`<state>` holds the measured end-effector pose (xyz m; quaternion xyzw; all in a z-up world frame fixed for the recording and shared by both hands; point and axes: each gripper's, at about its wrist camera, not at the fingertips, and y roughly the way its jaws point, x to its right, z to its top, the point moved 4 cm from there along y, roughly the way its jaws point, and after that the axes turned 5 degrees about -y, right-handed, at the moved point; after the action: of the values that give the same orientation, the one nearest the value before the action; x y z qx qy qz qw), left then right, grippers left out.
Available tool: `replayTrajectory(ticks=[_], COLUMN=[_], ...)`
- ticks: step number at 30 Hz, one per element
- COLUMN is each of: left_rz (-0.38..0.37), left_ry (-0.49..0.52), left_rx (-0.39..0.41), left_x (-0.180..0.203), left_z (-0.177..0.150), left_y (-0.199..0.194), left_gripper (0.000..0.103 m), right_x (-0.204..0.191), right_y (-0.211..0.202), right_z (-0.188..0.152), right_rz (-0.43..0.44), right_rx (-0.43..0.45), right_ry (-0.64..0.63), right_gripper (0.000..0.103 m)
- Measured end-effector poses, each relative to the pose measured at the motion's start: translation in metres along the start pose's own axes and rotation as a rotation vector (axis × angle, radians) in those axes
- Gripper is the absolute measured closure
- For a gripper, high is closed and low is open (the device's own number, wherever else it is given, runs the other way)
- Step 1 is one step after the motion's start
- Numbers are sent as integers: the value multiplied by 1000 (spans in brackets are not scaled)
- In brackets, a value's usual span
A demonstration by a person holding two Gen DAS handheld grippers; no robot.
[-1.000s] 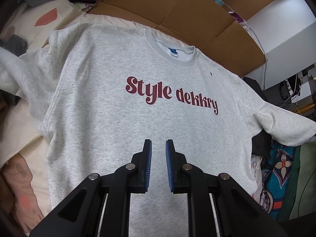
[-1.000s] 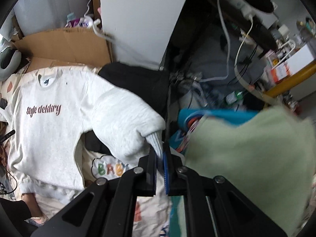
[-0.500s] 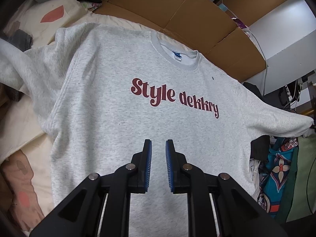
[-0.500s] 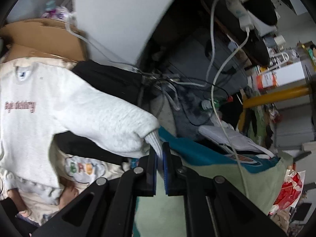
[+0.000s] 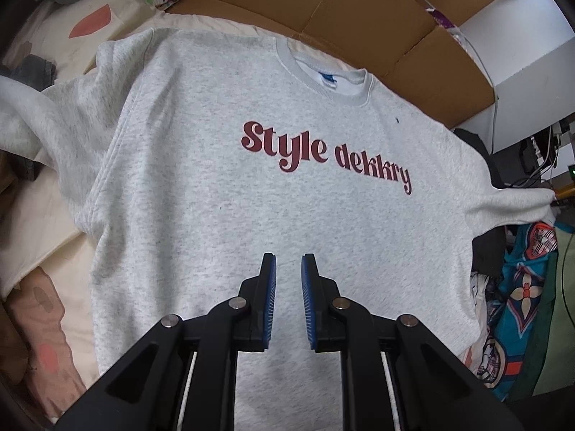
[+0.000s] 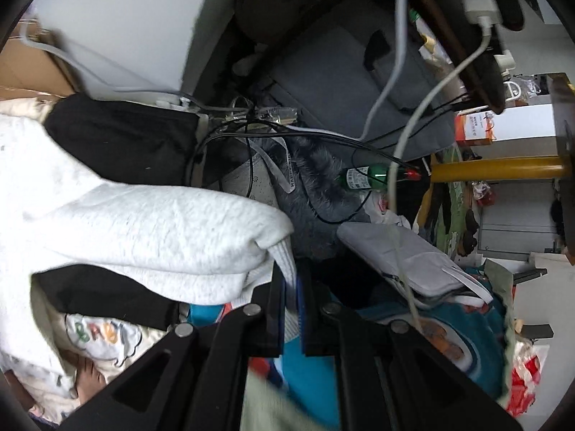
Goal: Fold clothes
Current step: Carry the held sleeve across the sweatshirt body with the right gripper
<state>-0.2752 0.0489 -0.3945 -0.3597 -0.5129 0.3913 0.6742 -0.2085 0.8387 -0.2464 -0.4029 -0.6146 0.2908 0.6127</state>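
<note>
A light grey sweatshirt (image 5: 222,194) with maroon "Style dekkry" lettering lies face up on a cream bedspread (image 5: 39,194). My left gripper (image 5: 288,269) hovers over the sweatshirt's lower front, its jaws slightly apart and empty. My right gripper (image 6: 290,280) is shut on the ribbed cuff (image 6: 284,258) of the sweatshirt's right sleeve (image 6: 151,237) and holds the sleeve stretched out sideways, off the bed edge. The stretched sleeve also shows at the right of the left wrist view (image 5: 514,204). The left sleeve (image 5: 32,115) lies bunched at the far left.
Flattened cardboard (image 5: 341,10) lies behind the collar, next to a white cabinet (image 5: 532,57). Black cloth (image 6: 118,140), cables (image 6: 402,115), a green bottle (image 6: 366,176), a yellow pole (image 6: 496,172) and patterned fabrics (image 5: 521,287) crowd the right side.
My right gripper has pulled the cuff farther right and outward, stretching the sleeve straight. The left gripper has shifted slightly over the sweatshirt, with its jaws unchanged.
</note>
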Motion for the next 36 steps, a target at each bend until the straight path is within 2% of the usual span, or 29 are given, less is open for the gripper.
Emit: replayTrajectory(ticks=[4,8,11,12,13,14,15,16,18,20,24,27,31,36], left_rz=[28,46,46,45,41,37,34,32,27,25,36,45,46,-15], left_ry=[17,32,46,52,59,68,77,86,97,99,118,152,267,459], left_rx=[-26,-52,-67,-71,-73,-74,-74,-75,-75,-79,-69,-58,-46,-13], left_x=[0,2,7,9,12,15,18,20,23,24,25,32,59,121], left_z=[-5,-10,-12,-12,-12,-13,-14,-14,-15,-16,-11,-1,23,76], left_y=[5,12,16,18,18,18,19,19,19,20,20,20,26,50], left_gripper=[89,89,89,89,89,89,89,89,89,89,89,89,89,89], right_x=[-9,-23,-20,-18,-17,-15,-14,-15,-18,-25,-54,-80,-111,-135], right_y=[46,89,98,95,90,82,74,66,48,27,3,4,19,32], right_z=[16,13,9,9,9,10,11,13,17,17,3,-14,-36,-55], right_rz=[6,-44,-71,-80,-86,-89,-93,-97,-96,-60,79,171,259,325], right_rx=[-60,-154,-171,-163,-146,-122,-97,-70,-14,53,175,235,290,384], right_ry=[0,-66,-70,-61,-55,-52,-51,-55,-59,-47,9,51,102,196], right_gripper=[98,98,93,81,65,55,38,34,33,33,33,36,45,47])
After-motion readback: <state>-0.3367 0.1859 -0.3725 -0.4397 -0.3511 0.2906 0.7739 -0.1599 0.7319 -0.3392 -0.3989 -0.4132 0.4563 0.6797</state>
